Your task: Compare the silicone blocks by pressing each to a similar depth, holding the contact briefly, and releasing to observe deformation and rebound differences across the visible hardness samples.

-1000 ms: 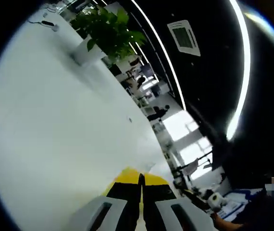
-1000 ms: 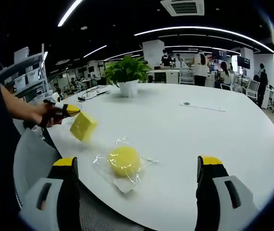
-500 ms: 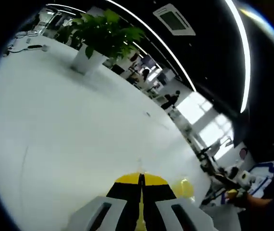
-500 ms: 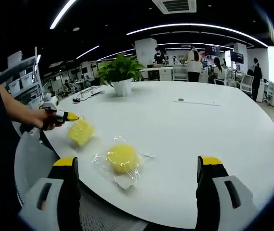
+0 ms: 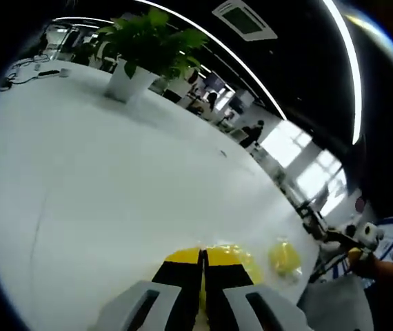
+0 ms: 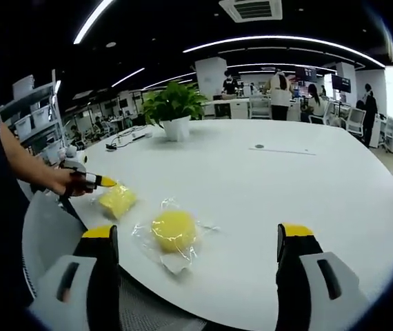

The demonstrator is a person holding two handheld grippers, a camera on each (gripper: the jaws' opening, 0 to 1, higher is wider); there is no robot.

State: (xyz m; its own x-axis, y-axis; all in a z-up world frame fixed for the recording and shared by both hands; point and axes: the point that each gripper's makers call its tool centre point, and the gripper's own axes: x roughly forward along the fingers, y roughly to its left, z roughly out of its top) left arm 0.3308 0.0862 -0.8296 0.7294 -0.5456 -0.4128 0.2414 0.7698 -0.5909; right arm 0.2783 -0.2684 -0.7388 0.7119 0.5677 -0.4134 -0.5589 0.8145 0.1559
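A round yellow silicone block (image 6: 173, 229) in a clear bag lies near the front edge of the white table (image 6: 293, 186), between and just beyond my right gripper's (image 6: 197, 236) wide open jaws. To its left a second yellow block (image 6: 117, 201), also bagged, rests on the table with my left gripper (image 6: 105, 183) shut on its edge, a hand holding that gripper. In the left gripper view the jaws of the left gripper (image 5: 202, 257) are pressed together beside that block (image 5: 236, 258). The round block (image 5: 284, 256) lies further right there.
A potted green plant (image 6: 176, 117) (image 5: 129, 77) stands mid-table, with cables (image 6: 124, 138) near it. A small dark disc (image 6: 259, 147) lies beyond. A grey chair (image 6: 48, 231) sits at the table's left edge. People and desks fill the office behind.
The left gripper has lowered the second yellow block from the air onto the table, left of the round block. The right gripper has stayed open and nearly still.
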